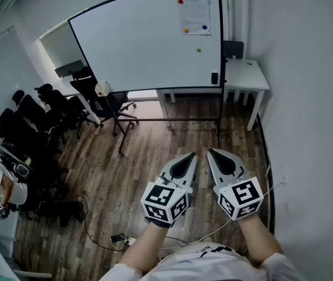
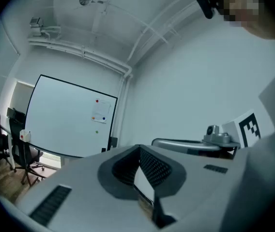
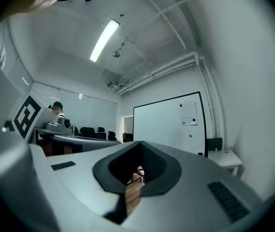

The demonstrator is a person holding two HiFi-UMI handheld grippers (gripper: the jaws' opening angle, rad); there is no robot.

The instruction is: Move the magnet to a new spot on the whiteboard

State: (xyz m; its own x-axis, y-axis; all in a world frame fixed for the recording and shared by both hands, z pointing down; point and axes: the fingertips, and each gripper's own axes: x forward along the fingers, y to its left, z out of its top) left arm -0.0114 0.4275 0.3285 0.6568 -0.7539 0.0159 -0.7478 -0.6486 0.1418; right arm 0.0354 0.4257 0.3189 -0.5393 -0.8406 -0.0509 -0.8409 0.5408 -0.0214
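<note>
My left claw (image 1: 192, 156) and right claw (image 1: 210, 152) sit pinched closed and empty side by side, and well ahead across the floor the green magnet (image 1: 199, 50) clings to the right half of the whiteboard (image 1: 137, 40), favouring neither claw.

Dark wood-plank floor (image 1: 155, 157) runs between plain white walls (image 1: 307, 98). A small white table (image 1: 245, 75) stands in the far right corner, with a dark chair (image 1: 233, 48) behind it against the wall. Black office chairs (image 1: 31, 119) crowd the left side in a loose row. Overhead the ceiling is white too, with one lit tube lamp (image 3: 103, 39) and white pipes (image 2: 79, 54) running along it
</note>
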